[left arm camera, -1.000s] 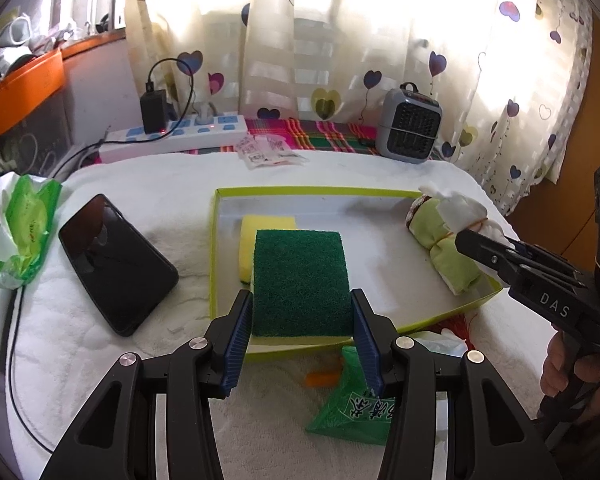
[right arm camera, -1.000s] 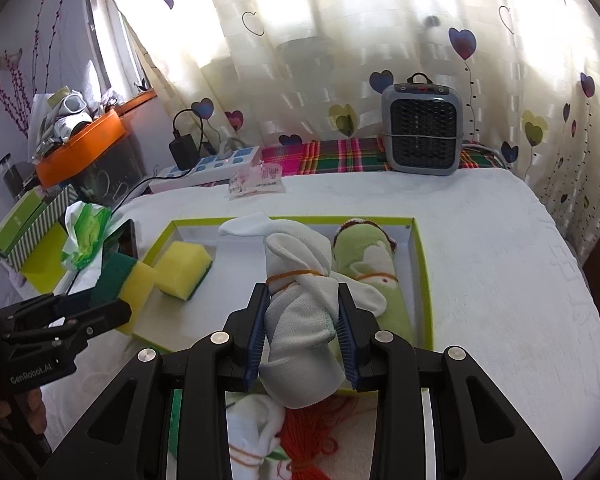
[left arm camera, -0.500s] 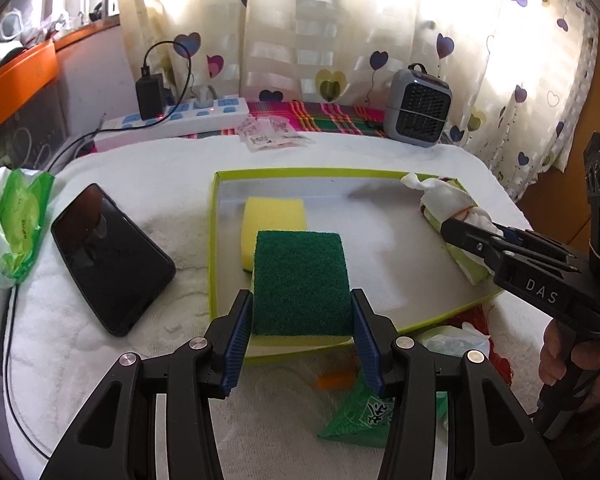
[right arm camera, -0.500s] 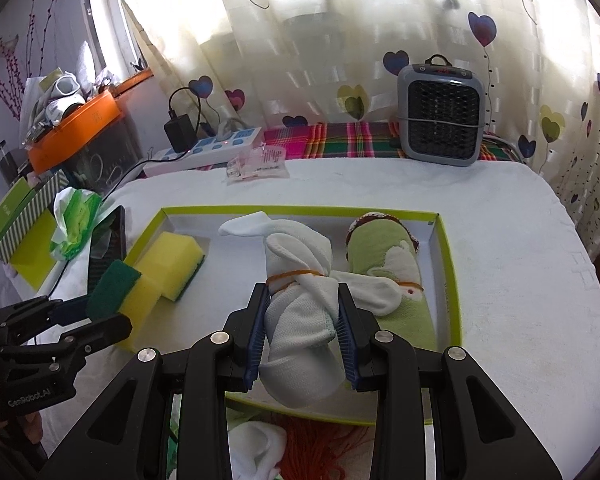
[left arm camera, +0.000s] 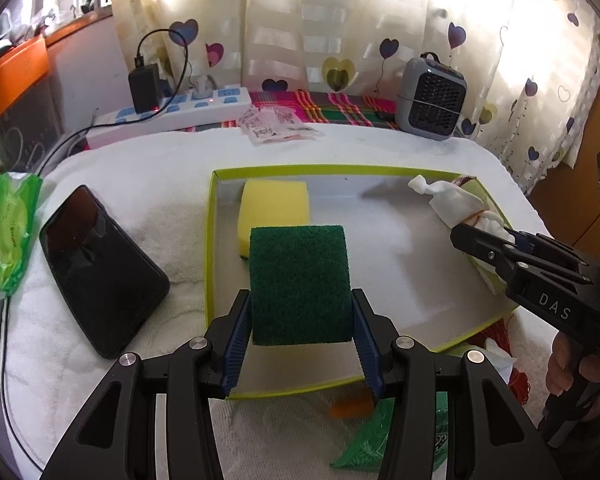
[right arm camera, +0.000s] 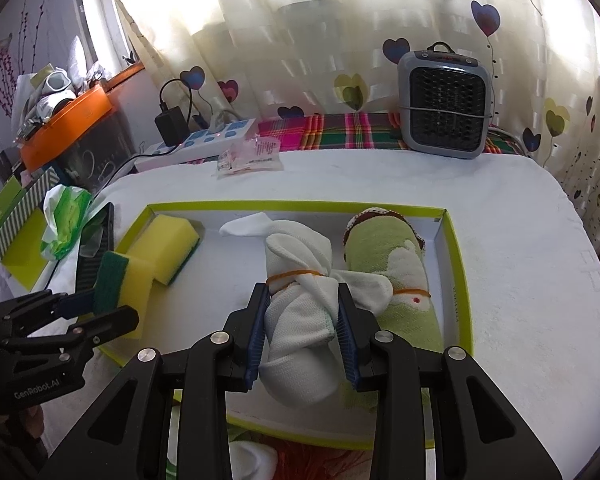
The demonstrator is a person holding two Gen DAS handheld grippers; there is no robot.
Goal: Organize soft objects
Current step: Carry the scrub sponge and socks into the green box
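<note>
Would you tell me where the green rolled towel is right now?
In the right wrist view, the green rolled towel lies inside the tray against its right wall, right of the white bundle.

Left gripper (left arm camera: pixel 300 320) with sponge (left arm camera: pixel 299 284) lower over tray (left arm camera: pixel 209 264), right gripper (right arm camera: pixel 302 328) likewise

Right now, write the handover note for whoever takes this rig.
Left gripper: jaws shut on the green-topped sponge, over the tray's near left part.
Right gripper: jaws shut on the white cloth bundle, over the tray's middle.
Done: yellow sponge and green rolled cloth lie in the tray.
Left: set both held items down and release. More soft items lie outside the tray's near edge.
</note>
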